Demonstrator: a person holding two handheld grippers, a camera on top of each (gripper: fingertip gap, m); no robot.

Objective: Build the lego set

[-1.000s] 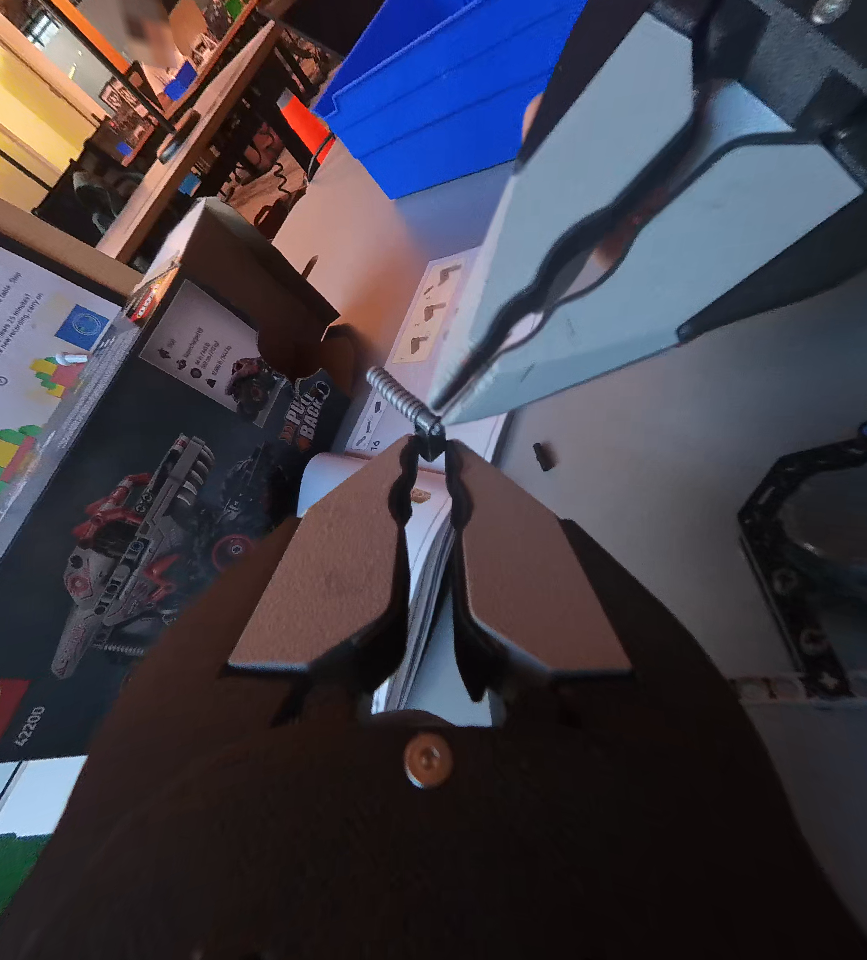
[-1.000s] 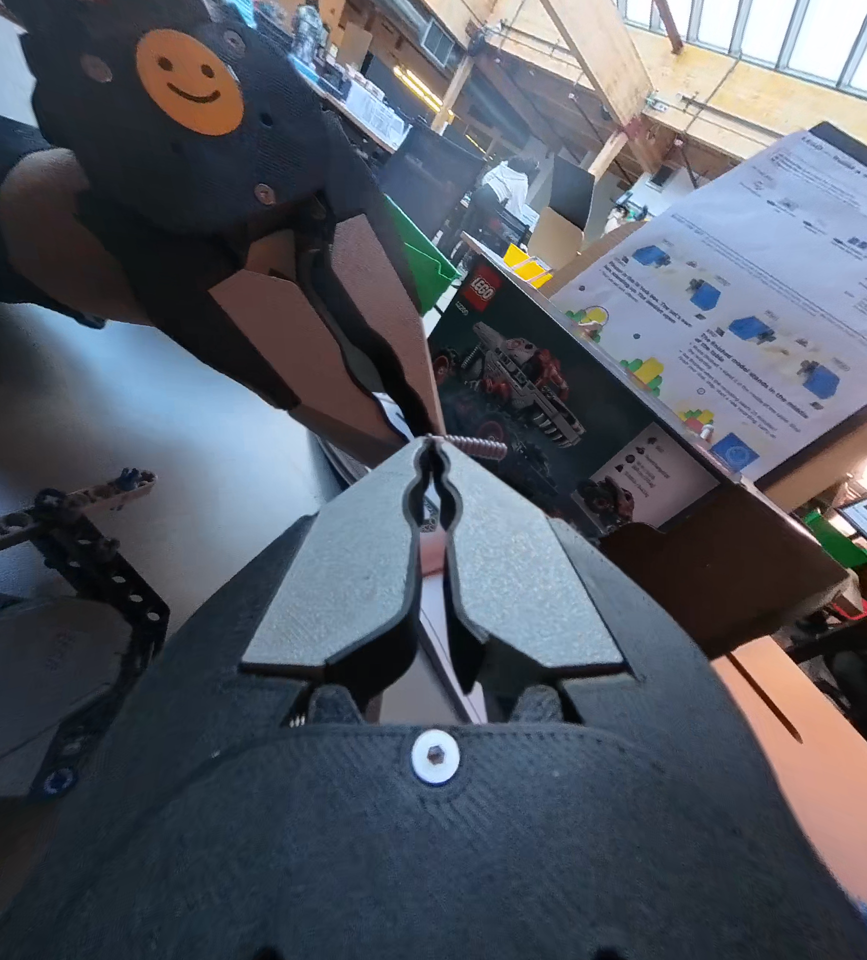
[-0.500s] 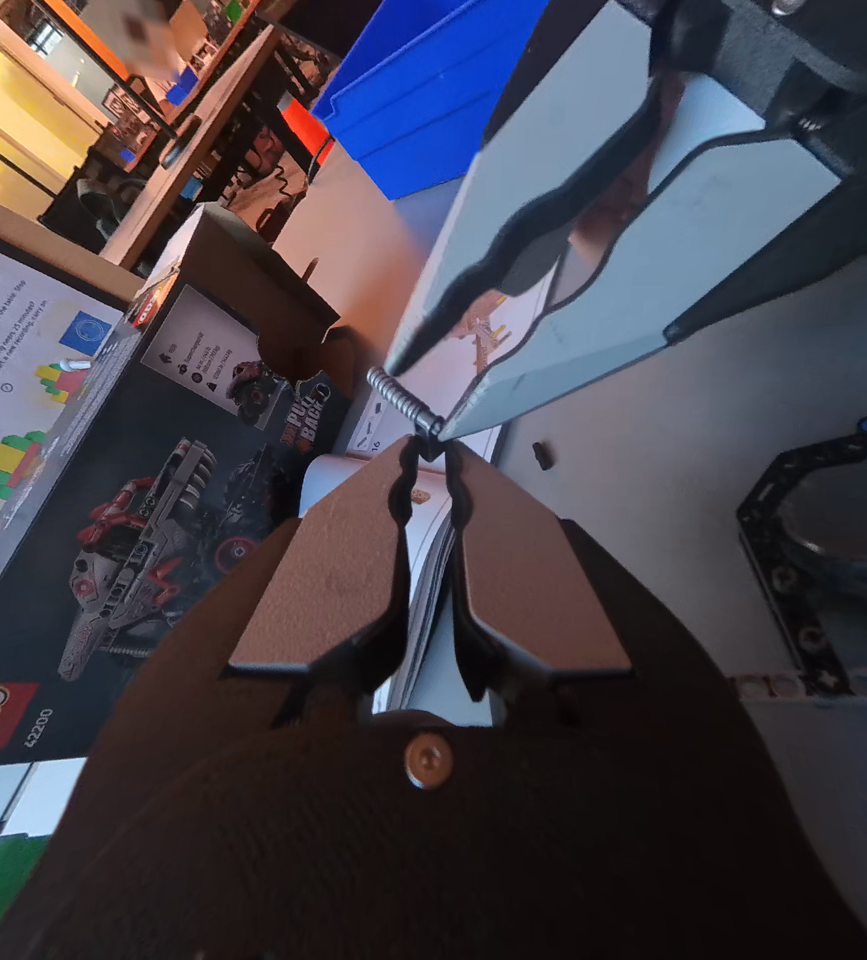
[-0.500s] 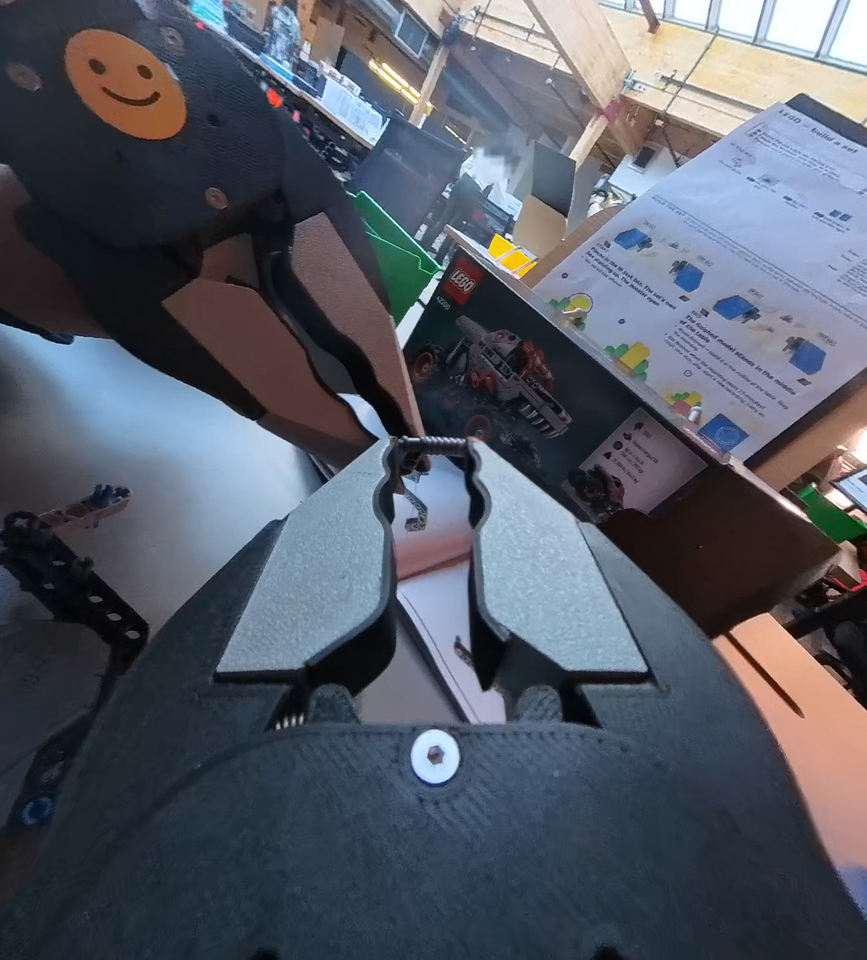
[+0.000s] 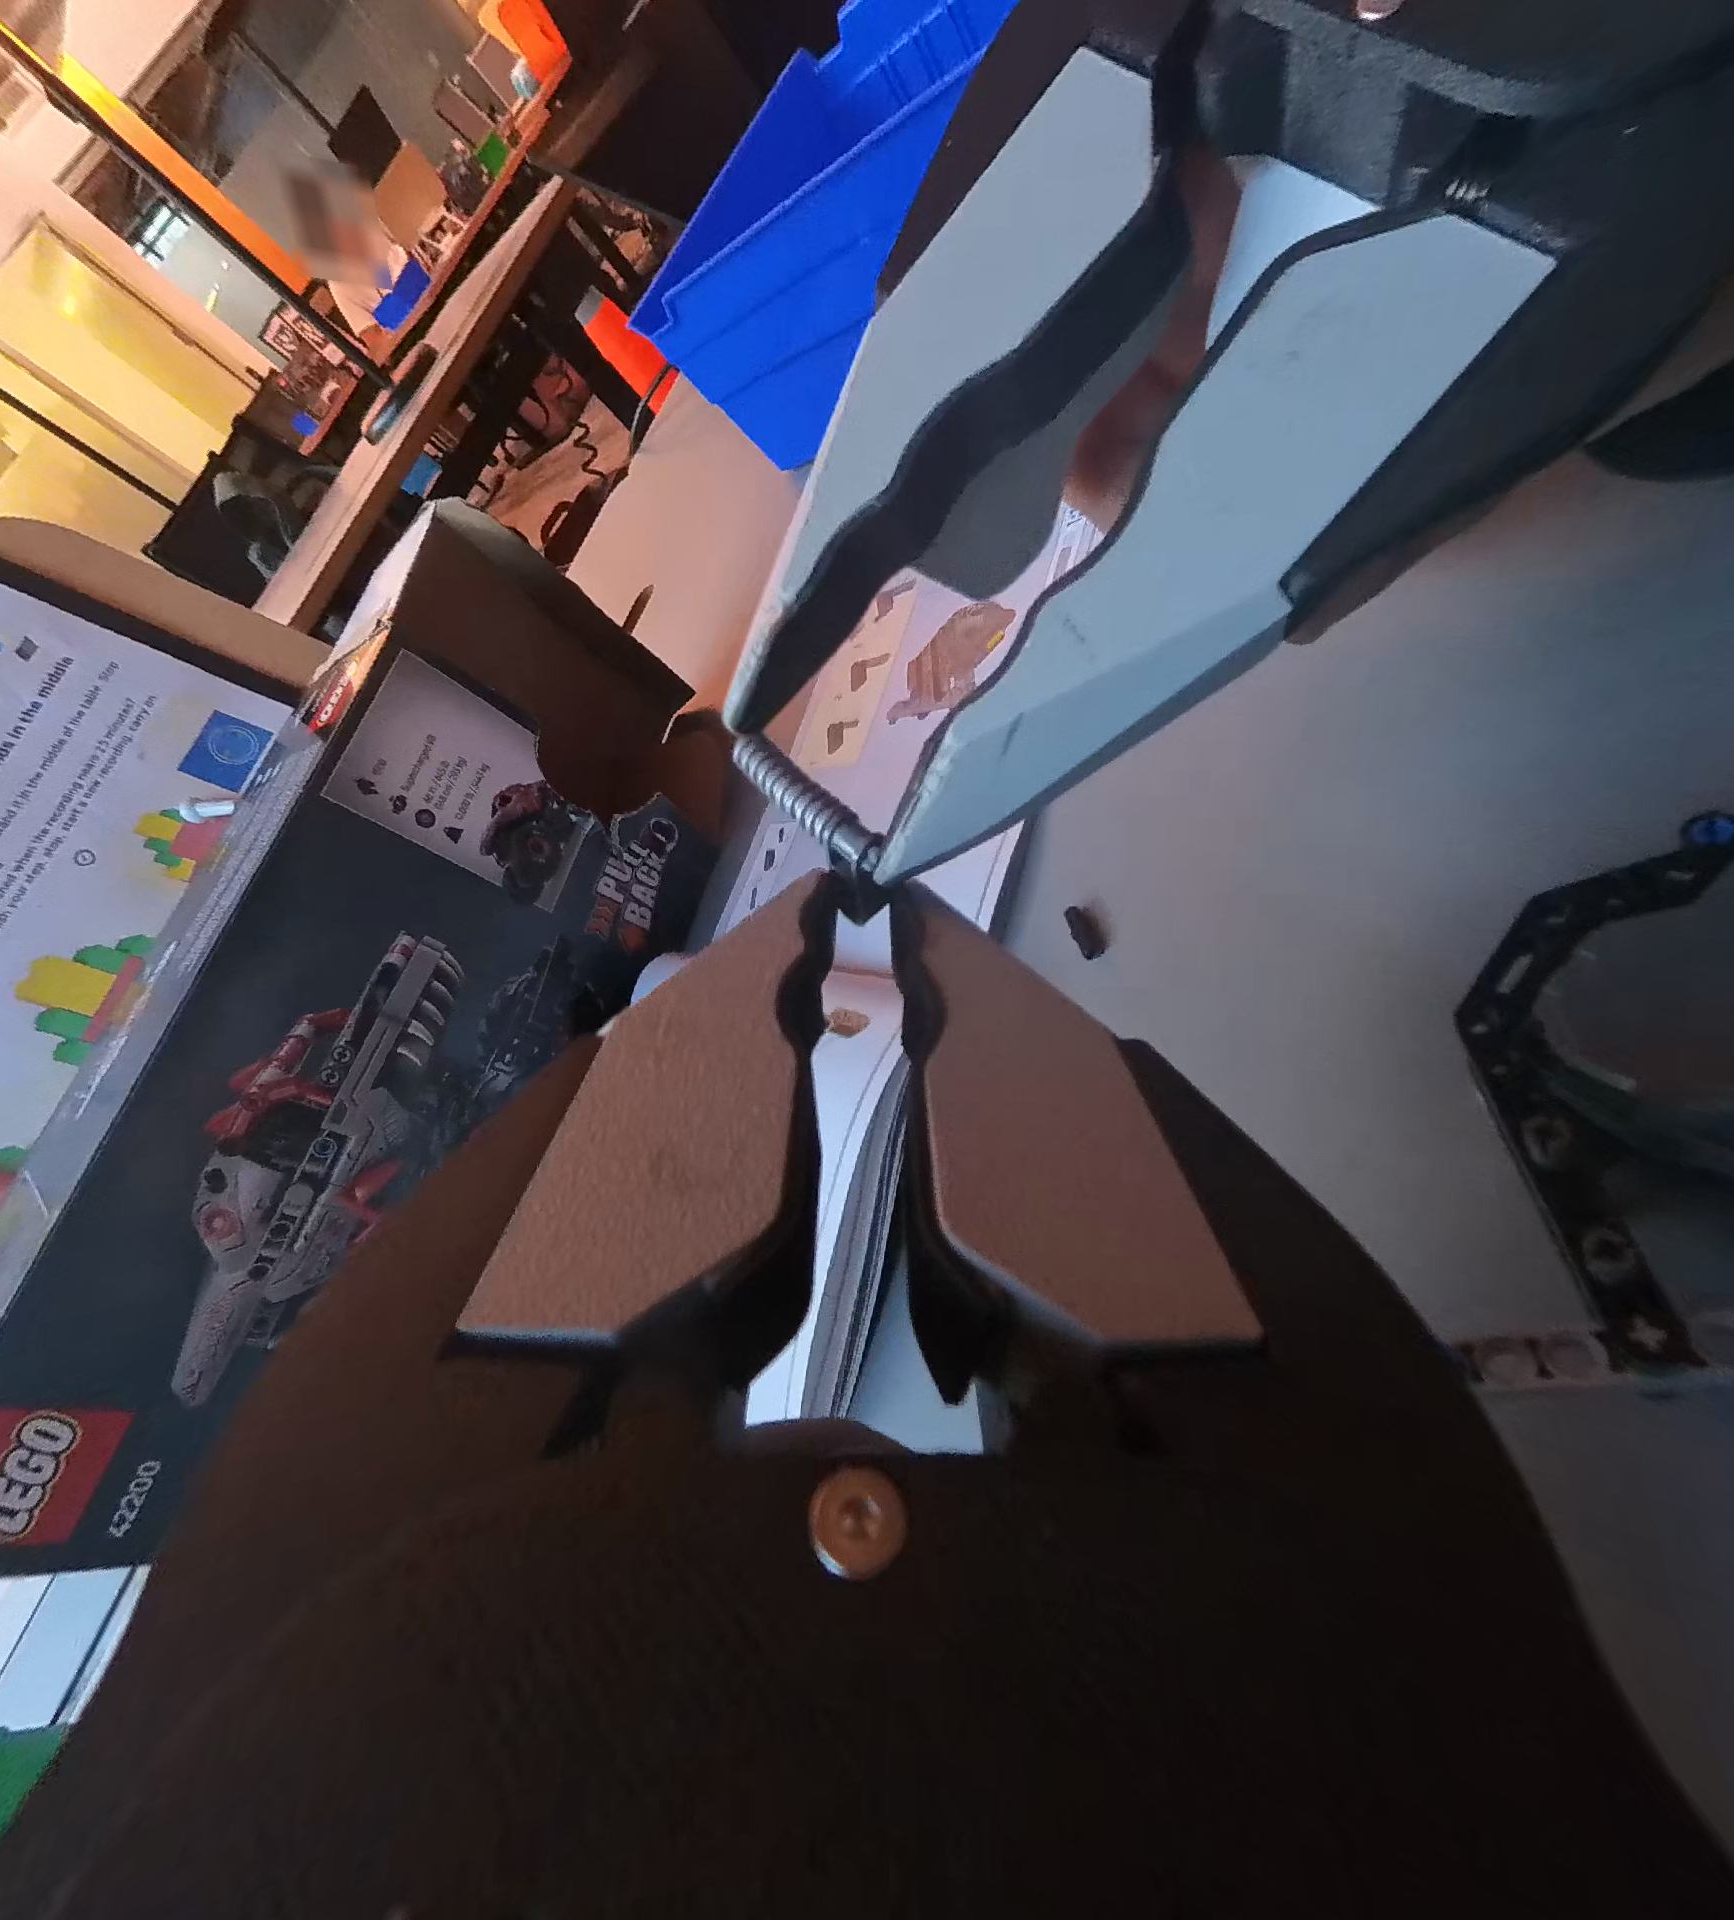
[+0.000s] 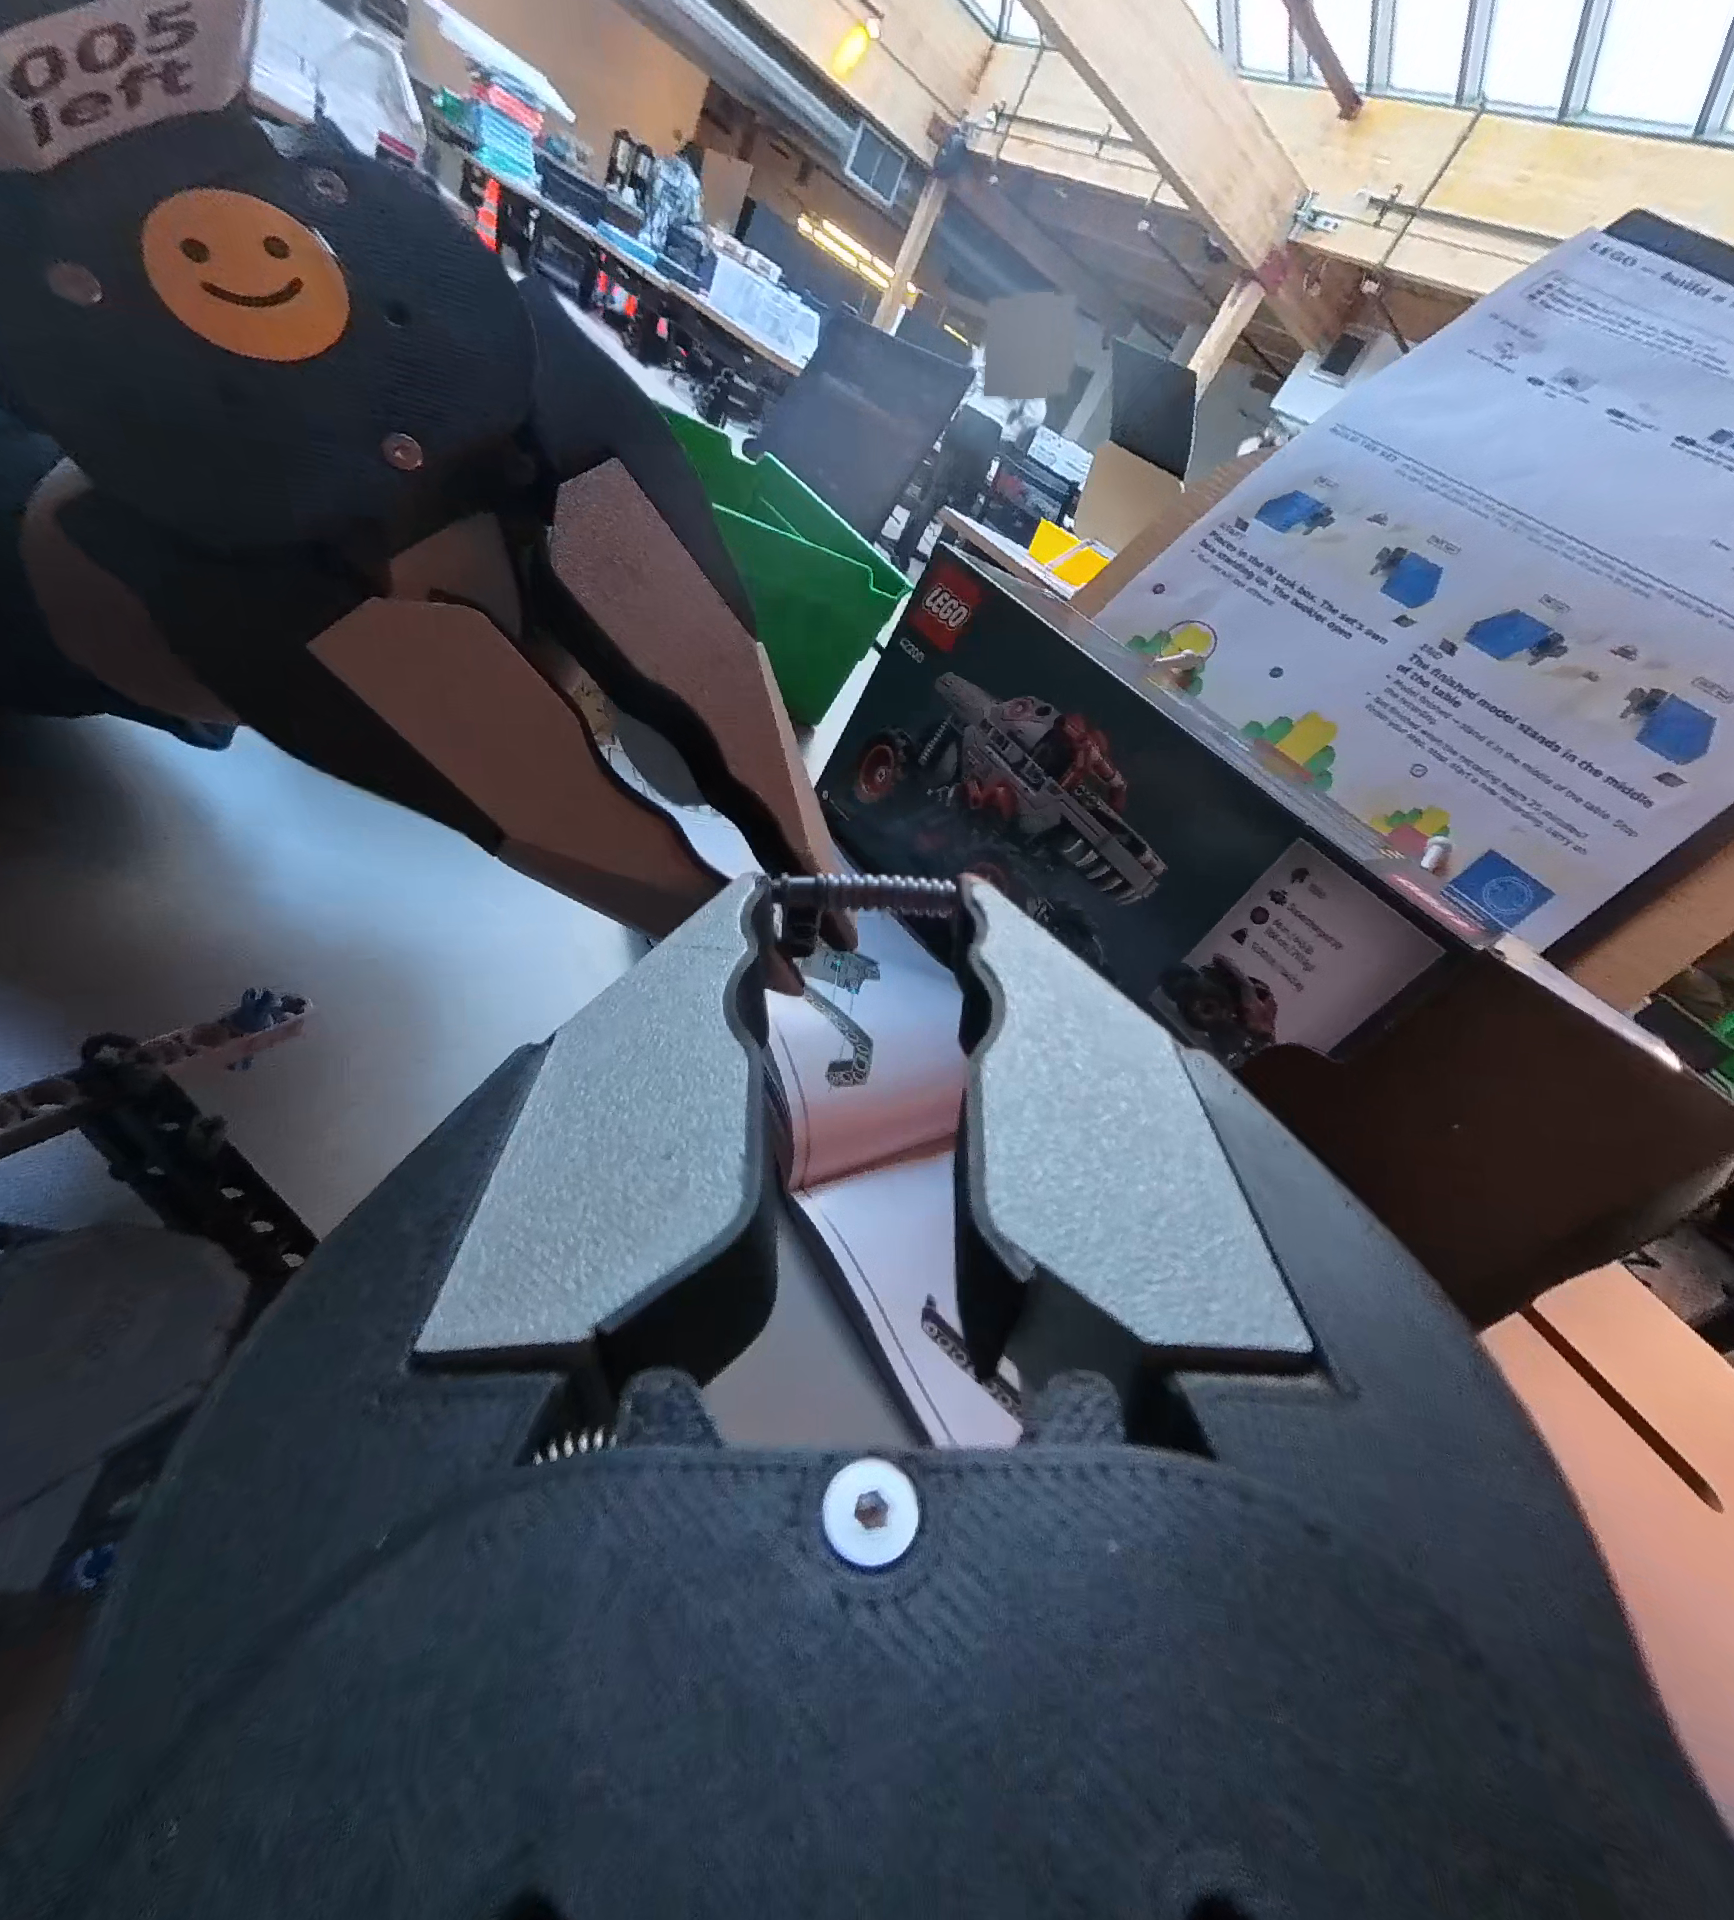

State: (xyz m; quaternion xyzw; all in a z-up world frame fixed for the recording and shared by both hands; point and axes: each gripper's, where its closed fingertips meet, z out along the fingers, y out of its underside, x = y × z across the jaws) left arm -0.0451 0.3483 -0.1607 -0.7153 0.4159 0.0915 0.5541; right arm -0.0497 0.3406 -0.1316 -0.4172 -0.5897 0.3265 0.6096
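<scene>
A small metal spring with a black end piece point(image 5: 801, 802) hangs in the air above the open instruction booklet point(image 5: 946, 665). My left gripper point(image 5: 858, 906), with brown fingers, is shut on the black end. My right gripper point(image 6: 863, 914), with grey fingers, is open, and its two tips sit at either end of the spring point(image 6: 868, 891). The left gripper point(image 6: 816, 940) shows in the right wrist view coming in from the upper left. A partly built black beam frame point(image 5: 1528, 1039) lies on the grey table, also seen in the right wrist view point(image 6: 167, 1132).
The set's box point(image 5: 343, 1039) stands behind the booklet, with a printed instruction board point(image 6: 1517, 582) beyond it. A small black pin point(image 5: 1084, 928) lies on the table. A blue bin point(image 5: 801, 239) and a green bin point(image 6: 801, 582) stand at the table's far edges. My two grippers' fingertips are within a few centimetres of each other.
The right gripper's jaws have opened from shut to wide and now span the spring's length. The left gripper has kept its hold and barely moved.
</scene>
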